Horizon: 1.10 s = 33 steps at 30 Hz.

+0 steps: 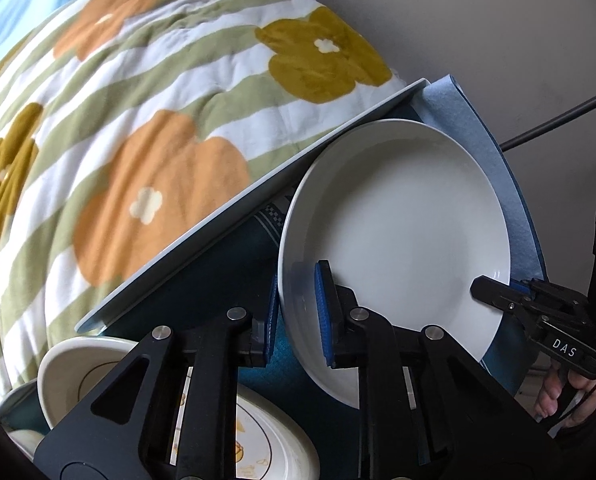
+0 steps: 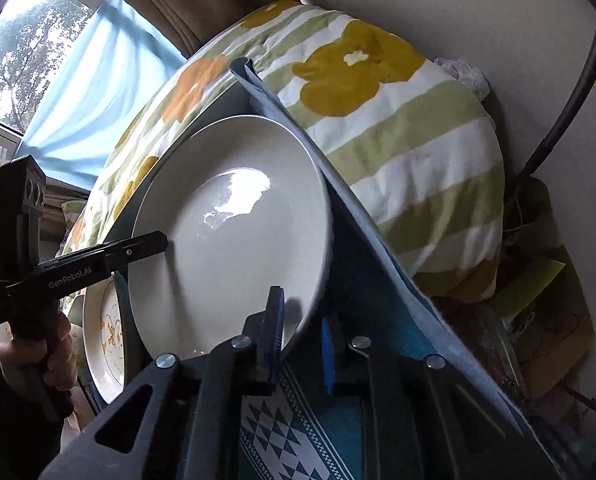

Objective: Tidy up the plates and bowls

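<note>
Beside floral quilt (image 1: 145,128): one white plate (image 1: 402,232) pinched at opposite rims by left gripper (image 1: 298,316) and right gripper (image 2: 304,336); two patterned dishes (image 1: 77,372) below.

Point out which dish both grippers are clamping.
The plain white plate: the left gripper and right gripper pinch its opposite rims. The cartoon-printed dishes beside it are untouched.

"DAS" in white on the black body of the right gripper (image 1: 494,292), seen from the left wrist view. "GenRobot.AI" in pale lettering on the black arm of the left gripper (image 2: 159,240), seen from the right wrist view. No other legible text, numbers or signs; plate decoration too blurred to read.
</note>
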Available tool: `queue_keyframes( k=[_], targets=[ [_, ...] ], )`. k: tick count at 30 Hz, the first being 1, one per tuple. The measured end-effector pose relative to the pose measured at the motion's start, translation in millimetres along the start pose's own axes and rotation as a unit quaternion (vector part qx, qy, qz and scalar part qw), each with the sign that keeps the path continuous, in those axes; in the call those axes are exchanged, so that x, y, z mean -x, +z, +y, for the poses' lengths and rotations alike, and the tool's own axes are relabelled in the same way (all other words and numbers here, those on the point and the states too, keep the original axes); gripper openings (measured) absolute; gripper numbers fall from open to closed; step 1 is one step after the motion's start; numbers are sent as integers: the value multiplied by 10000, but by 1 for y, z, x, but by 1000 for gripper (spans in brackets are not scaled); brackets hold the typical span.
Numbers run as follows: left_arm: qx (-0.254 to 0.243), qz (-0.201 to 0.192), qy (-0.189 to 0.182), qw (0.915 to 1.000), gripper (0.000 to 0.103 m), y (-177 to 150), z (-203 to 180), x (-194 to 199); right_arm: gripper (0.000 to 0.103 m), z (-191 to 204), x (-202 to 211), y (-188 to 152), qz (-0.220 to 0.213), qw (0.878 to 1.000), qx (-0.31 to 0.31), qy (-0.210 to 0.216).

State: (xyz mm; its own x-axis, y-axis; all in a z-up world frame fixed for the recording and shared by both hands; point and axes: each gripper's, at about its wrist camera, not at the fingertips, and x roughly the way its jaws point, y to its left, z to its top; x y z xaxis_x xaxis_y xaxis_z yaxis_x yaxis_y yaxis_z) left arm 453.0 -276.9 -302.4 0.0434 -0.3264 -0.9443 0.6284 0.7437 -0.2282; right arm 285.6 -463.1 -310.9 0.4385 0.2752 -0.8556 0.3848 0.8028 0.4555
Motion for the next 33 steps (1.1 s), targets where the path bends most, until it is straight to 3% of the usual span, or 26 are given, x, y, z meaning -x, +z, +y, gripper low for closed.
queue_keyframes(
  k=[9,19,26,33],
  targets=[
    [75,-259,71,9996,15,-12,-7,18,15,5,15,-1,-224,9994,272,41],
    [178,-880,128,9959,15,-46,-29,95,15,30,77,-11,-518,9960,721,123],
    [482,-1220,185,9912,15,-110,-37,149,15,60,118,-46,-580,9904,1237,218],
    [955,-1473,357,9838,15,-196,-28,194,15,92,133,-96,-473,9852,1593,409]
  ],
)
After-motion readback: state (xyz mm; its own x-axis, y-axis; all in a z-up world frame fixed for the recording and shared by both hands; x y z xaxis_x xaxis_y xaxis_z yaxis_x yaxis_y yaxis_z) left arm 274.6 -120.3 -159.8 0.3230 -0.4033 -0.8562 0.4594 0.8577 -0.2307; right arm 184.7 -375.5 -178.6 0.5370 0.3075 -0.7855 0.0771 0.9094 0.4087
